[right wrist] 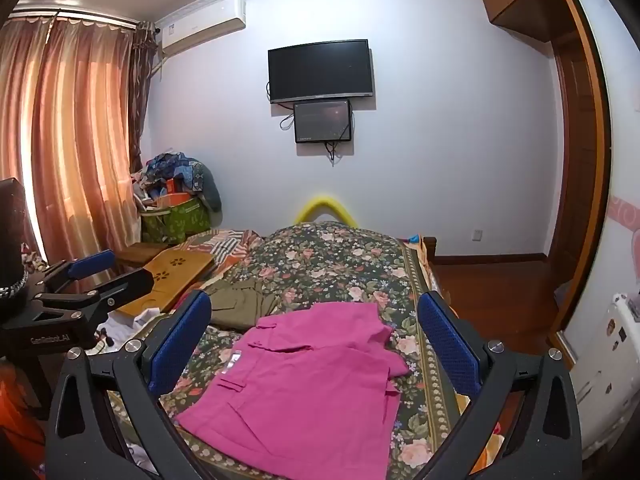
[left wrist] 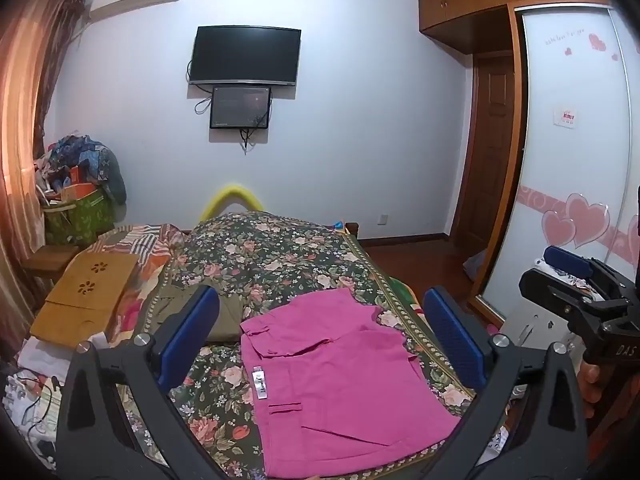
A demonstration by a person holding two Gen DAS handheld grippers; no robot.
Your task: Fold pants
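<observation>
Pink pants (left wrist: 340, 380) lie folded flat on the flowered bedspread (left wrist: 280, 256), with a white label showing; they also show in the right wrist view (right wrist: 308, 388). My left gripper (left wrist: 324, 320) is open and empty, raised above the pants. My right gripper (right wrist: 316, 324) is open and empty too, above the pants. The right gripper shows at the right edge of the left wrist view (left wrist: 580, 276), and the left gripper at the left edge of the right wrist view (right wrist: 80, 276).
Folded olive pants (left wrist: 224, 312) lie on the bed beyond the pink ones. A wooden lap tray (left wrist: 84, 300) sits at the bed's left. A green bag with clutter (left wrist: 76, 216) stands by the curtain. A wardrobe (left wrist: 572, 152) is at right.
</observation>
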